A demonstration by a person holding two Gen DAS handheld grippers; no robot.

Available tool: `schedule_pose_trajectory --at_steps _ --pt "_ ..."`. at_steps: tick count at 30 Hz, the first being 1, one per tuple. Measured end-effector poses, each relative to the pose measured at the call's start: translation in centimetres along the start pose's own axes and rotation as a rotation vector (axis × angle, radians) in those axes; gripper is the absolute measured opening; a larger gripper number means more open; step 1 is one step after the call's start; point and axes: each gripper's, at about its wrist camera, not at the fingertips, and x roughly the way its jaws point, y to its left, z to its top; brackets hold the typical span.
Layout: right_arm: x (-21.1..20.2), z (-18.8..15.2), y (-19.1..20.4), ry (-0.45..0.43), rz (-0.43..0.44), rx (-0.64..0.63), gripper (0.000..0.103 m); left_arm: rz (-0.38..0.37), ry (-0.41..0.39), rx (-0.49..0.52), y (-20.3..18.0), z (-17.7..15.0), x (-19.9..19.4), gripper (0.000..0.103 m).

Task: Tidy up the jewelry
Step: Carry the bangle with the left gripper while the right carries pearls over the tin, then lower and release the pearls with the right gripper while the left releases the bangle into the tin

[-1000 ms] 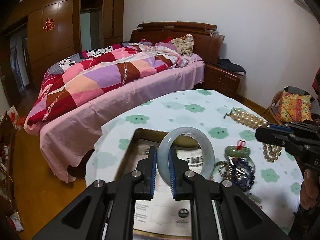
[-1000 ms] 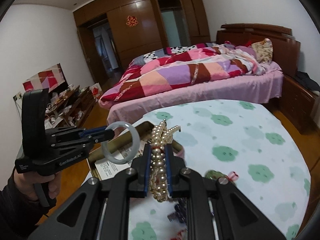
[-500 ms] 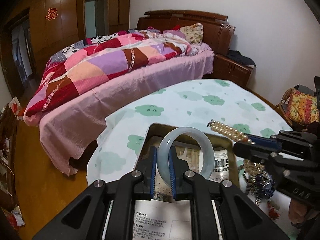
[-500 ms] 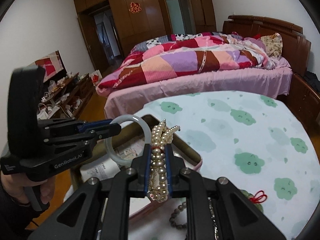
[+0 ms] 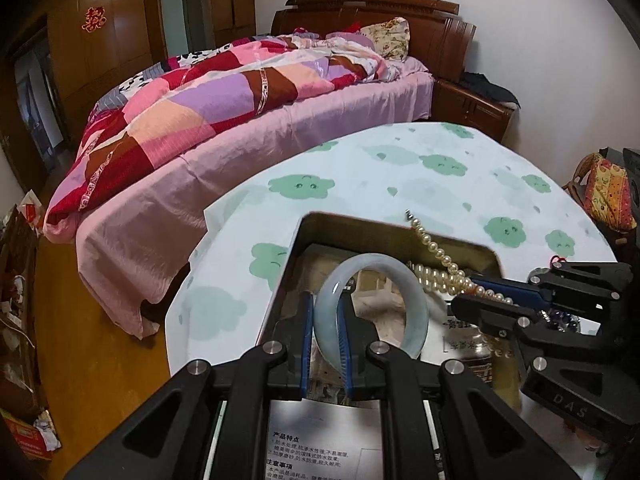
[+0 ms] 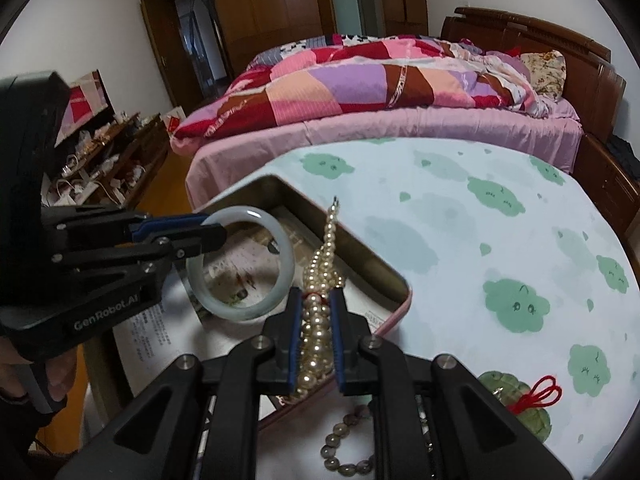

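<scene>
I'm at the placing step, both hands loaded above the open tin box [image 5: 400, 228], which sits on the cloud-print tablecloth [image 6: 460, 216] and is lined with printed paper. My left gripper [image 5: 325, 344] is clenched on the rim of the pale jade bangle [image 5: 416, 320], holding it upright over the box. My right gripper [image 6: 314, 340] is clamped on a bunched pearl necklace [image 6: 320, 320], its clasp end sticking up, hanging over the near corner of the box. Next I'd lower each piece to the lining before letting go, keeping them apart. A grey bead bracelet [image 6: 344, 448] and a green pendant with red cord [image 6: 516, 400] wait on the cloth, I judge.
</scene>
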Motion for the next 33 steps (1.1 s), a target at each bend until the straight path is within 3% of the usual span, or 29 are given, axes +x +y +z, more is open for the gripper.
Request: schedule_pose_trajectory --at_steps 19,30,33 --pt "0.58 0.01 0.31 0.001 -0.029 -0.016 0.015 0.0 0.029 -0.011 0.43 -0.09 0.84 0.012" --pt "0.54 -0.23 0.26 -0.008 -0.037 -0.012 0.014 0.027 0.016 0.038 -0.25 -0.33 0.77 0.012" --pt "0.49 -0.25 0.23 -0.01 -0.037 -0.011 0.014 0.029 0.011 0.039 -0.22 -0.34 0.69 0.022"
